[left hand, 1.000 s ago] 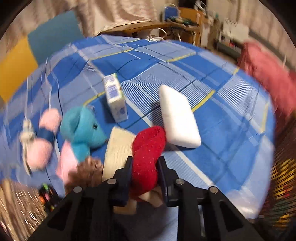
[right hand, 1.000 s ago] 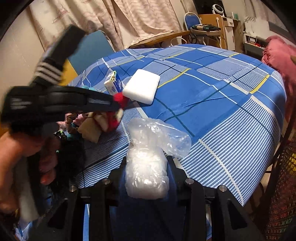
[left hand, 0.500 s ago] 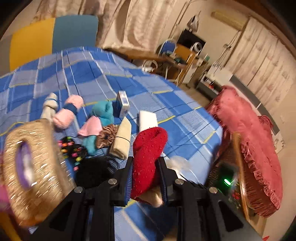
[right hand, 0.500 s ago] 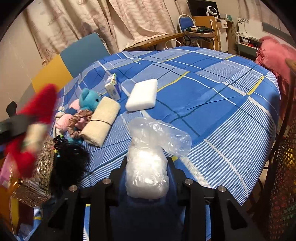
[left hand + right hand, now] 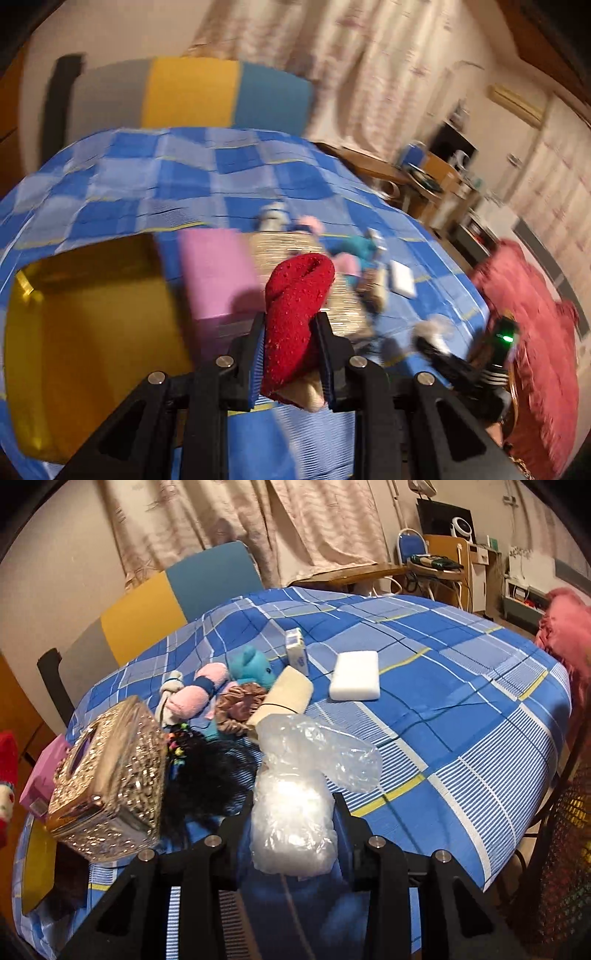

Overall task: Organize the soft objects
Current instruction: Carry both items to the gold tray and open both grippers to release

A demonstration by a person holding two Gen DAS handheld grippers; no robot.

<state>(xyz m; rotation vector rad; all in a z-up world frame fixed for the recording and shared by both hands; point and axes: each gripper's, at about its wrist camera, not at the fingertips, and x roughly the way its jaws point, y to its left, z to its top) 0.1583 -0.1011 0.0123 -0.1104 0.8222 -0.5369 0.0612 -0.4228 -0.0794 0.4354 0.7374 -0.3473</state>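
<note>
My left gripper (image 5: 291, 328) is shut on a red sock (image 5: 295, 306), held above the table's near left side beside a yellow open box (image 5: 92, 332). The sock also shows at the left edge of the right wrist view (image 5: 7, 753). My right gripper (image 5: 293, 805) is shut on a clear plastic bag (image 5: 295, 805) of white stuff above the front of the table. On the blue checked cloth lie a teal plush toy (image 5: 255, 666), a pink plush (image 5: 199, 694), a brown scrunchie (image 5: 238, 705), a beige roll (image 5: 284, 698) and a white sponge (image 5: 356, 681).
A glittery gold tissue box (image 5: 110, 779) stands at the left with a purple box (image 5: 42, 779) behind it. A black fluffy item (image 5: 210, 771) lies beside it. A small white carton (image 5: 297, 655) stands mid-table. A pink cushioned chair (image 5: 565, 635) is at the right.
My left gripper has swung left and back with the red sock, from over the pile to beside the yellow box. My right gripper has barely moved with the bag.
</note>
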